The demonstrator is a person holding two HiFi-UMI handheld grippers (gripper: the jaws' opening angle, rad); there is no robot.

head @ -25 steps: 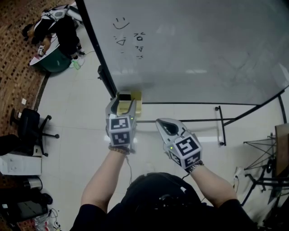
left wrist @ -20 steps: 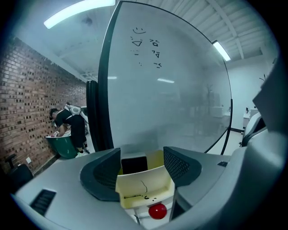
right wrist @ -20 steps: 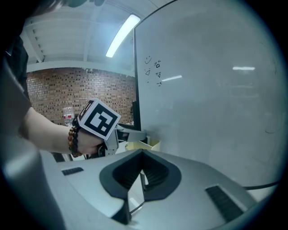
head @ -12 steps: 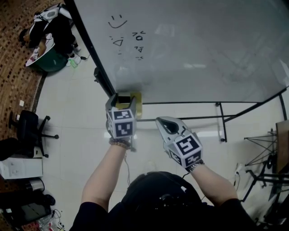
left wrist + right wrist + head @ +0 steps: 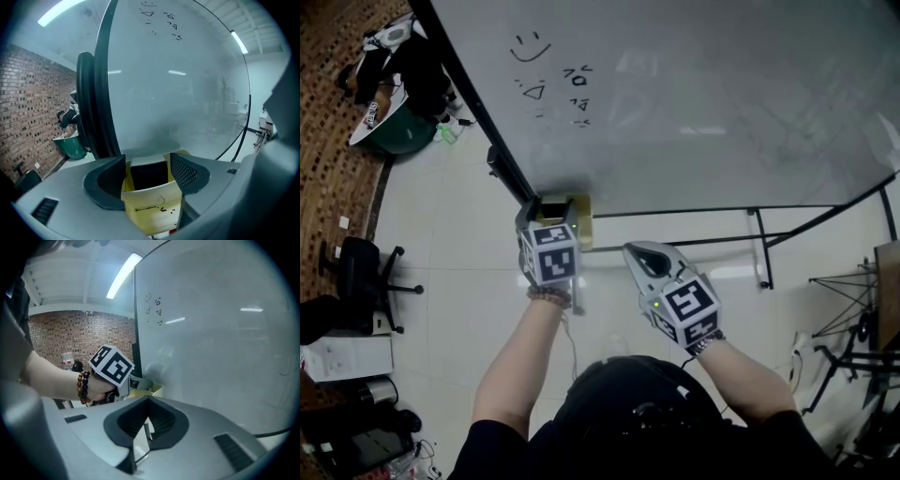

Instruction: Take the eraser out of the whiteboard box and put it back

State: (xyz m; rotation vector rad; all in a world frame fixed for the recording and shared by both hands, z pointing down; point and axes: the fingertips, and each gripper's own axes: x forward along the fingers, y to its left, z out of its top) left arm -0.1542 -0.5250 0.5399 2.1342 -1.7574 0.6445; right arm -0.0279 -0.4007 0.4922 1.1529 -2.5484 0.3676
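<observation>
A yellow box (image 5: pixel 582 221) hangs at the lower left corner of the whiteboard (image 5: pixel 722 94). In the left gripper view the eraser (image 5: pixel 149 176), a dark block with a white top, stands inside the yellow box (image 5: pixel 154 211). My left gripper (image 5: pixel 147 164) is open wide, one jaw on each side of the box and eraser, with yellow showing between pads and eraser. The head view shows this left gripper (image 5: pixel 550 212) right at the box. My right gripper (image 5: pixel 636 251) hangs lower right of the box, shut and empty; its own view has the right gripper (image 5: pixel 147 422) pointing at the board.
The board's black frame post (image 5: pixel 469 103) runs up left of the box, and its stand bars (image 5: pixel 759 248) lie on the pale floor to the right. A green tub (image 5: pixel 398 131) with a person beside it is far left. An office chair (image 5: pixel 361 267) stands at the left.
My left gripper has moved forward and down onto the yellow box, and its jaws have spread wider. The right gripper has hardly shifted.
</observation>
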